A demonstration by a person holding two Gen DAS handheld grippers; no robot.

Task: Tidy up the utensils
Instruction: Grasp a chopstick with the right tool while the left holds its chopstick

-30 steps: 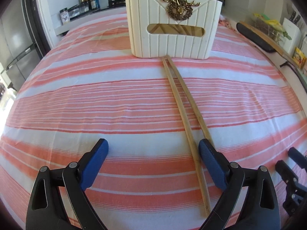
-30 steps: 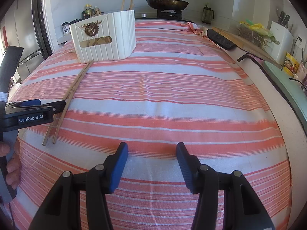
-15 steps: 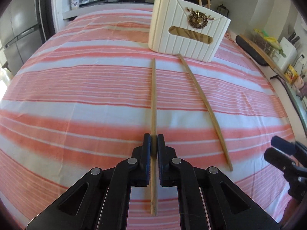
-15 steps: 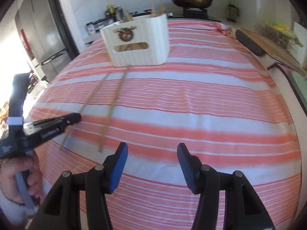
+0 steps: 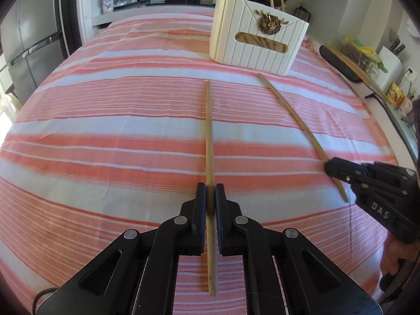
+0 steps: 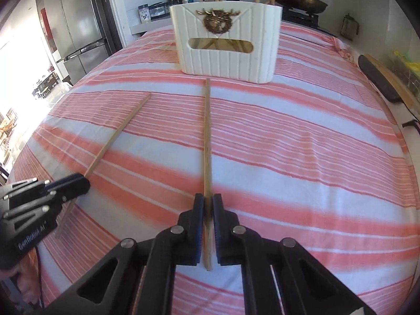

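- Chopsticks, two: one point(image 5: 209, 141) clamped in the left gripper point(image 5: 208, 191), the other point(image 6: 207, 141) clamped in the right gripper point(image 6: 207, 202); jaws of both drawn together on the wood near the thick near end, a short tail left behind the pads.
- Long axis of each stick in line with its gripper's fingers, thin tip pointing away across the striped cloth point(image 5: 105, 131) toward the holder.
- Sticks well apart, side by side, the right-hand stick's tip nearer the holder's base.
- Utensil holder point(image 6: 227, 42), white, ribbed, upright at the far end, straight ahead of the right gripper; other sticks already standing in its open top.
- Next move, by judgement: lifting and tipping each stick upright over that opening.
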